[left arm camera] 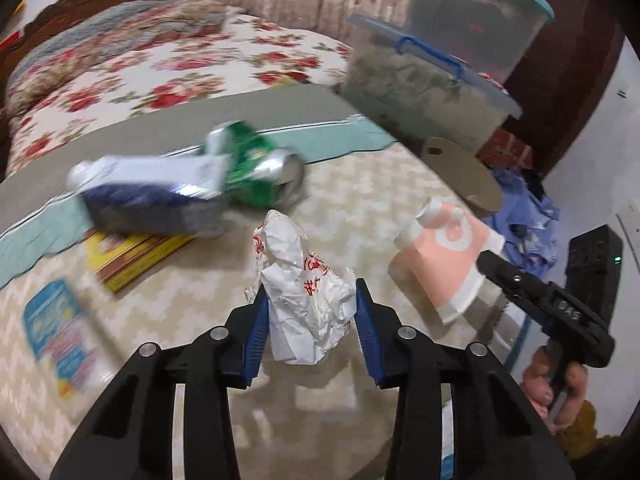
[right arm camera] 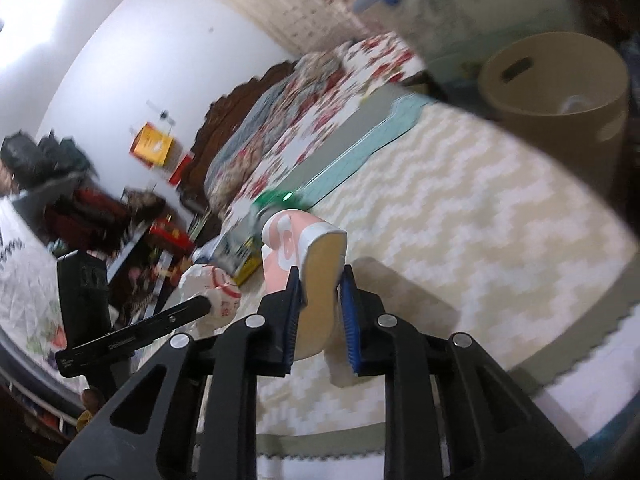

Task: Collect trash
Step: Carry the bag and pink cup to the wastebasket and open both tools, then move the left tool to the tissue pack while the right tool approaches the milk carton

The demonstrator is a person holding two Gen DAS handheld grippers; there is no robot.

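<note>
- left gripper (left arm camera: 310, 304) clamps crumpled white plastic bag with red print (left arm camera: 300, 280), lifted over the patterned tablecloth (left arm camera: 360, 208)
- right gripper (right arm camera: 322, 294) pinches flattened pink-and-white paper cup (right arm camera: 306, 252)
- beige round bin (right arm camera: 560, 92) at table's far edge

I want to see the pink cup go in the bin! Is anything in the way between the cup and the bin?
Nothing visible blocks it. The right gripper is shut on the pink cup. The tan bin stands open past the table's far edge. Between them lies only bare patterned tablecloth. The green can lies off to the left.
</note>
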